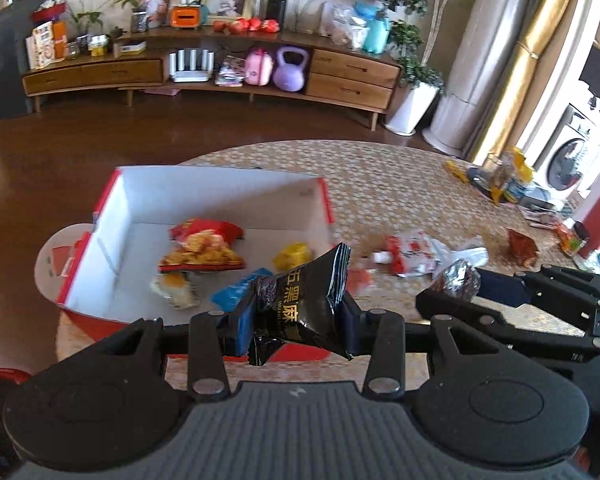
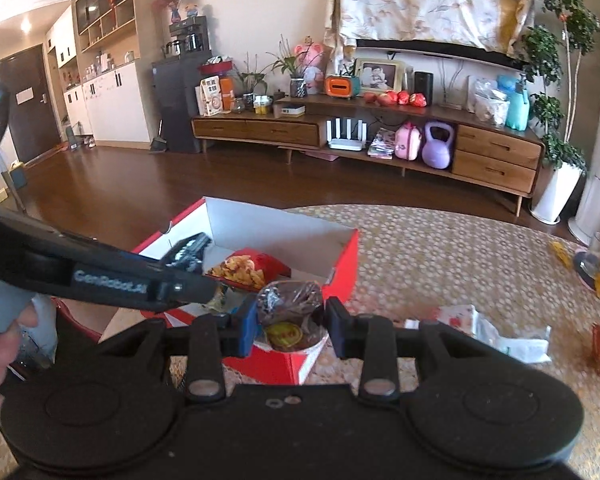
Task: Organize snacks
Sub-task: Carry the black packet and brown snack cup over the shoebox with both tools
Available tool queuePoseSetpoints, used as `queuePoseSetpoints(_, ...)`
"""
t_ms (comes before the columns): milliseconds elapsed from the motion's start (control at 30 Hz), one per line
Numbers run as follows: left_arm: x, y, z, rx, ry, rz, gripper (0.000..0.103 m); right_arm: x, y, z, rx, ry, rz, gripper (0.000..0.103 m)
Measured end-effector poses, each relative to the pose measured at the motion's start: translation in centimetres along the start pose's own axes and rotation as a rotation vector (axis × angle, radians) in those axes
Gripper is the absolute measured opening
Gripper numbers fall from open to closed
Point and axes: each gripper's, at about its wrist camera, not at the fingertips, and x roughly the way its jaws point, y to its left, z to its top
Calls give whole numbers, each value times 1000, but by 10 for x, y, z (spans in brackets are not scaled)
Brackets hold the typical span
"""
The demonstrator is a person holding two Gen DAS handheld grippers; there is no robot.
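My left gripper (image 1: pixel 298 320) is shut on a black snack packet with gold lettering (image 1: pixel 304 304), held over the near edge of a red box with a white inside (image 1: pixel 220 196). The box holds a red chip bag (image 1: pixel 204 246), a yellow packet (image 1: pixel 292 256), a blue packet (image 1: pixel 236 292) and a pale snack (image 1: pixel 176 290). My right gripper (image 2: pixel 292 320) is shut on a clear-wrapped brown pastry (image 2: pixel 290 312) above the box's near right corner (image 2: pixel 340 272). That gripper and pastry show at the right of the left wrist view (image 1: pixel 456 280).
The box sits at the left of a round table with a gold patterned cloth (image 1: pixel 400 184). Loose wrappers (image 1: pixel 420 254) and a brown packet (image 1: pixel 522 246) lie on the cloth to the right. Jars and clutter (image 1: pixel 508 180) stand at the far right edge.
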Motion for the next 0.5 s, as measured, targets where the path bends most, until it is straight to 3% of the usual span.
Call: queuePoseSetpoints(500, 59, 81, 21, -39, 56, 195, 41, 83, 22, 13, -39, 107, -13, 34)
